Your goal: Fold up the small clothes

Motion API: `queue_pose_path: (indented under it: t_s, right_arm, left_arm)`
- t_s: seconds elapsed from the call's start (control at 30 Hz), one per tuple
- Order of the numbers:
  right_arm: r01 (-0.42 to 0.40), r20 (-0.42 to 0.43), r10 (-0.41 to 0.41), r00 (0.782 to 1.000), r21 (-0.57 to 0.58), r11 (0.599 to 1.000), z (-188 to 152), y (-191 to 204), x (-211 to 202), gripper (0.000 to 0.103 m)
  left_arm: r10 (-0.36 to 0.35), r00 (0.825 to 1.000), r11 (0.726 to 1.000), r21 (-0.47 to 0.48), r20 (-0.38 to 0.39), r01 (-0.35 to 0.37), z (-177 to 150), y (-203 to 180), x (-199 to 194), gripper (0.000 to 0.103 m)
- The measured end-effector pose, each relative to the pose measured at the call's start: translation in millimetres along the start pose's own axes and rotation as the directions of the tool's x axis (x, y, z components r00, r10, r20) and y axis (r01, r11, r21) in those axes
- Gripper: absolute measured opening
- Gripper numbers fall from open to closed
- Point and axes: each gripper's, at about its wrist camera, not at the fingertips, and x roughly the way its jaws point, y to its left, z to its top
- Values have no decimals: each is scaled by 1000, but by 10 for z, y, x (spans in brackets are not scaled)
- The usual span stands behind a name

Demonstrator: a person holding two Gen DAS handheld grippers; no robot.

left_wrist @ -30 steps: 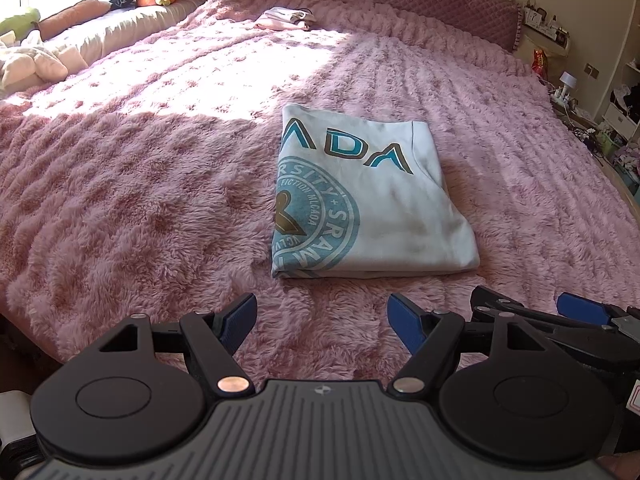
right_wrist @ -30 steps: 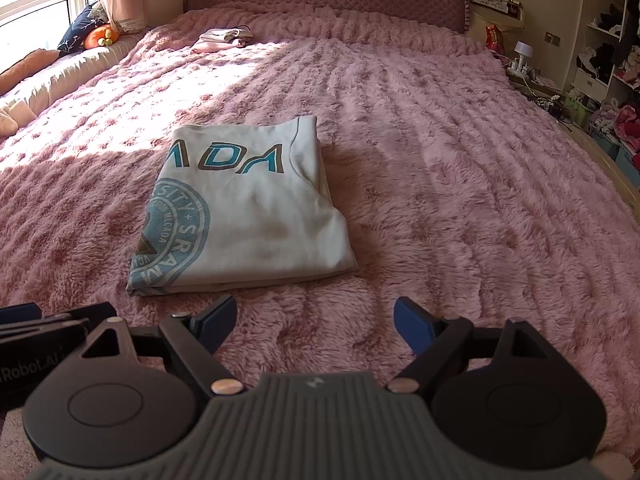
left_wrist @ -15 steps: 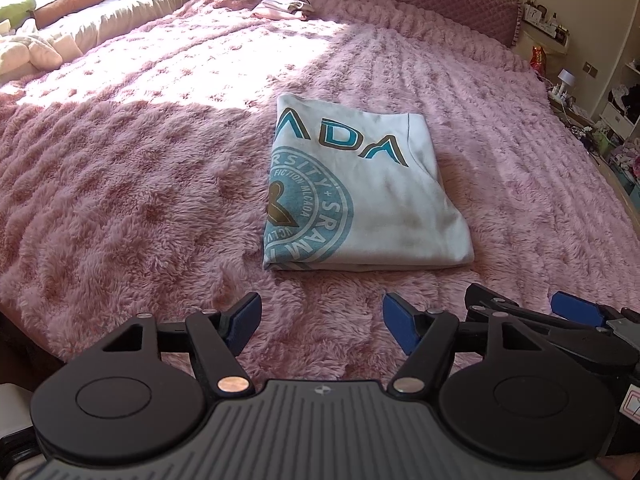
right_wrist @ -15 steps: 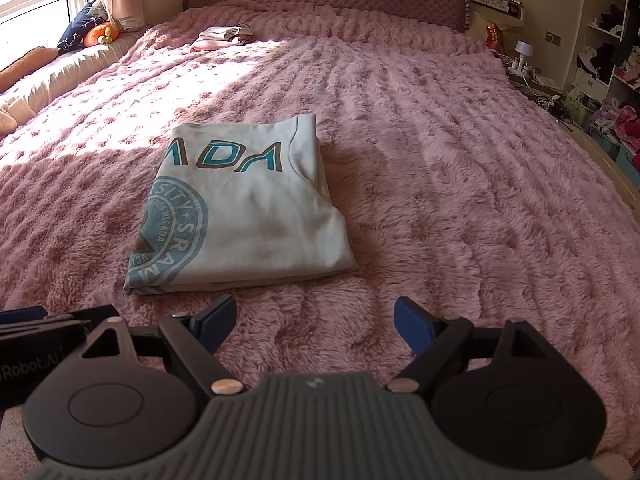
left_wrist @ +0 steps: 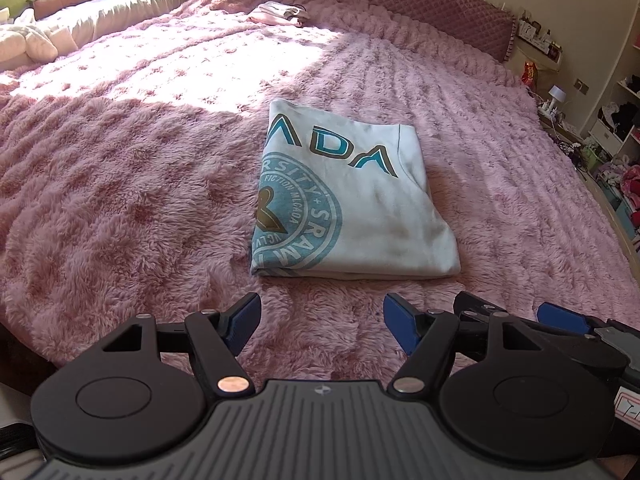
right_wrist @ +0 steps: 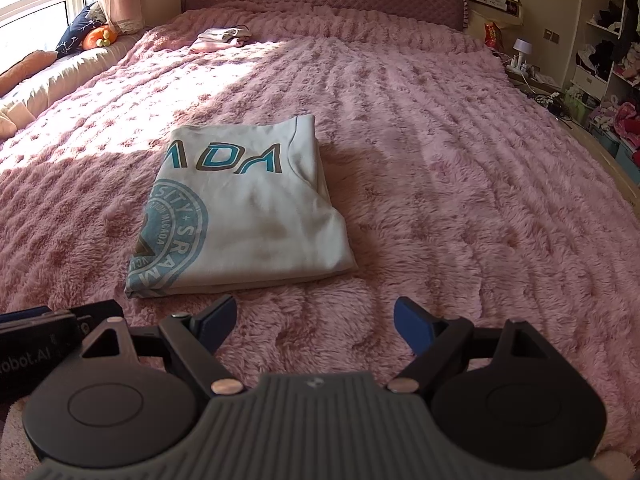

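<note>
T-shirt (left_wrist: pixel 352 204) lies folded into a neat rectangle mid-frame on the bed (left_wrist: pixel 120 184), seemingly finished, while left gripper (left_wrist: pixel 320 320) and right gripper (right_wrist: pixel 314 320) sit wide open, holding nothing.

Left gripper (left_wrist: pixel 321 322) and right gripper (right_wrist: pixel 314 323) sit side by side, apparently level, jaws spread and holding nothing.

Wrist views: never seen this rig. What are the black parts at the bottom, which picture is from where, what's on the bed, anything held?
No robot arm here: a person carries a two-finger gripper in each hand, with a fisheye camera on each looking forward along the fingers. One picture is from the left gripper, the other from the right gripper. The black parts with blue pads are their jaws, open and holding nothing. Ahead, on the fluffy pink blanket, lies a folded white T-shirt with teal print. A smaller folded garment lies near the headboard.
</note>
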Motion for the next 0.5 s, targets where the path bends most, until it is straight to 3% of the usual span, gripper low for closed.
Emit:
queue_pose_path:
  t_s: [0.2,0.5]
  right_arm:
    - [2,0,-2,1000,-12,1000,11,13,-3,82]
    - [-1,-2,1,1000,-5,1000,14,14,6,82]
  left_arm:
    - [16,1000,1000,3,-26,-16,6,-10,22,77]
    - [-6,1000,1000,-17,-28,5,-8,31,34,81]
